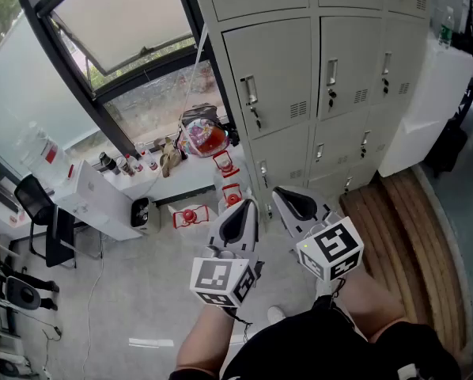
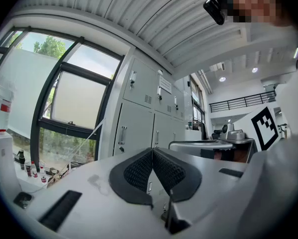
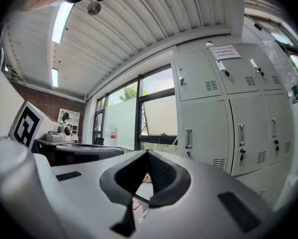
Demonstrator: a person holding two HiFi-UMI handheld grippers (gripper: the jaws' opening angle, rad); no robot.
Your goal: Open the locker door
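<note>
Your left gripper (image 1: 244, 210) has its two black ridged pads (image 2: 139, 171) pressed together at the tips, with nothing between them. Your right gripper (image 1: 288, 199) matches it: jaws closed tip to tip and empty, as the right gripper view (image 3: 146, 154) shows. You hold the two side by side, near each other but apart, both pointing level toward the wall ahead. Each carries a white marker cube (image 1: 223, 280) with black squares, close to your forearms.

Ahead of both grippers stands a bank of pale grey lockers (image 1: 343, 62), not touched by either tool. The locker door (image 1: 272, 77) in front of your left gripper is closed, with an upright metal handle (image 1: 250, 93) on its left edge and a vent at lower right. The neighbouring doors look closed too.

To the left of the lockers is a large black-framed window (image 1: 102, 38). Below it a low white shelf (image 1: 173, 182) holds small bottles and a bag with something red inside. A black chair (image 1: 43, 212) stands at far left. Wooden boards (image 1: 410, 236) cover the floor at right.
</note>
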